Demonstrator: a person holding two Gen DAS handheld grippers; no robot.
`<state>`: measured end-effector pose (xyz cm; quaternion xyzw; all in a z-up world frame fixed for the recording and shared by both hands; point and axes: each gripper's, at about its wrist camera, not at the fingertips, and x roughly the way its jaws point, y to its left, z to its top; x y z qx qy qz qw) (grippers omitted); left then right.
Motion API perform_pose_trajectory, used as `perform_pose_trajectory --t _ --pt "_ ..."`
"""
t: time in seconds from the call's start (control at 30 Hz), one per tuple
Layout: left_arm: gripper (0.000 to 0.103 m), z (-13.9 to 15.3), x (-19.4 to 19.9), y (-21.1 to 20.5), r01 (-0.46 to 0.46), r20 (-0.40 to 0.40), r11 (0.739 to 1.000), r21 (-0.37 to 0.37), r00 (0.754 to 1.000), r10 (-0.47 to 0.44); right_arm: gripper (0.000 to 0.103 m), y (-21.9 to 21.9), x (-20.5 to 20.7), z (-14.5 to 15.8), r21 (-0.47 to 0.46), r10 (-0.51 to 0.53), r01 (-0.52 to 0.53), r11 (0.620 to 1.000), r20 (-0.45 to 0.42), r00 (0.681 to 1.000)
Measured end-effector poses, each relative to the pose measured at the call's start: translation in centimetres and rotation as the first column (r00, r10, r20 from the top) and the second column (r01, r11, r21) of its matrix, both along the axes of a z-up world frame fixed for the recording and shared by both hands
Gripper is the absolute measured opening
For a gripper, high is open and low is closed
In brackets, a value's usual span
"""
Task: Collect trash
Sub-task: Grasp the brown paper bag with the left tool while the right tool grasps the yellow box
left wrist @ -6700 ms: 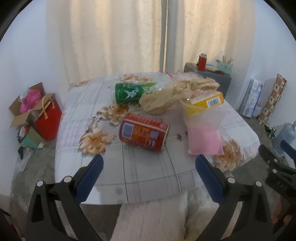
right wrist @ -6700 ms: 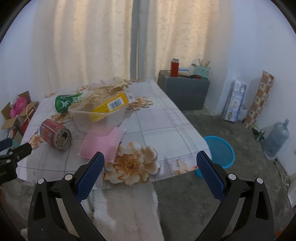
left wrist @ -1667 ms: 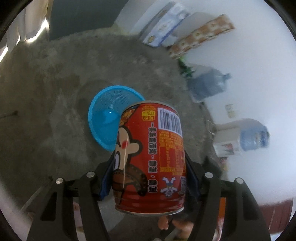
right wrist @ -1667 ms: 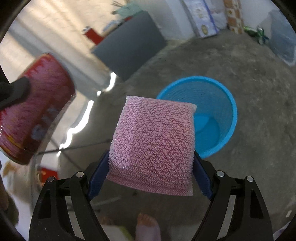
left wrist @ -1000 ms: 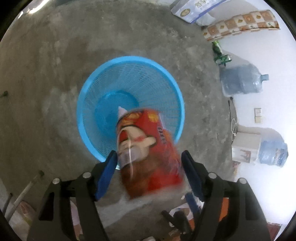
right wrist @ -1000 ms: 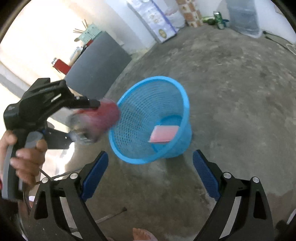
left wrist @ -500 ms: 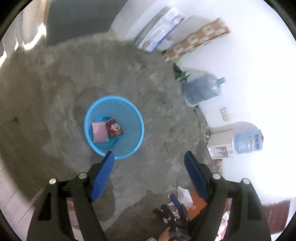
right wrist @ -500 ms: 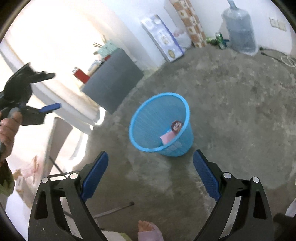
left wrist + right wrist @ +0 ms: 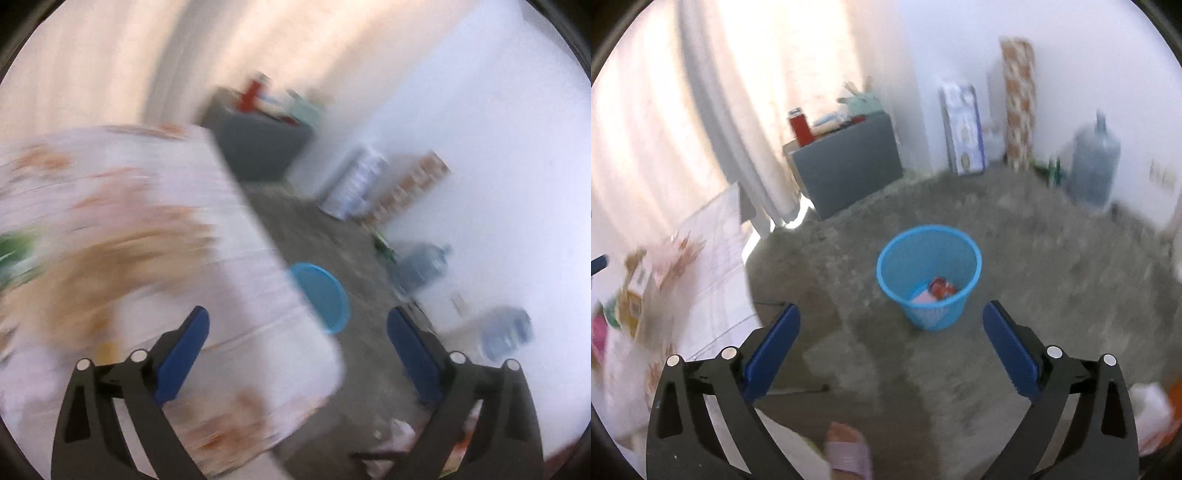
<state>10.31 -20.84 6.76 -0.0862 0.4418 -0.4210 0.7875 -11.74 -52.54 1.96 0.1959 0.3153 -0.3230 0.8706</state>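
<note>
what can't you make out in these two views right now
- Left wrist view: the items on the floral-cloth table are smeared by motion blur; only green and tan patches show.
- Left wrist view: the table edge hides part of the blue mesh plastic bin, and its contents cannot be seen.
- Right wrist view: the red can and pink pad in the bin are too small to read.
- Right wrist view: the left edge cuts off the blurred table items.
</note>
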Motion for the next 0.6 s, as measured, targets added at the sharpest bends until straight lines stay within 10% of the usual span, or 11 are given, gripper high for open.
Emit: perform_pose_trajectory --t 0.3,0.5,0.6 --pt "0.096 -3.7 -3.4 16.6 -0.355 0.149 0.934 0.047 0.927 0.345 0.095 9.9 8.8 4.1 -0.256 0.286 -0.302 0.918 -0.099 0.953" --pt "0.097 -4.8 -3.4 18.7 -0.357 0.171 0.933 0.046 0.923 0.344 0.095 12.5 12.4 5.5 -0.009 0.511 -0.517 0.856 0.166 0.843" --pt "0.097 -4.9 -3.2 19.1 -0.326 0.164 0.945 0.026 0.934 0.318 0.095 13.1 13.8 5.4 0.09 0.497 -0.525 0.846 0.22 0.839"
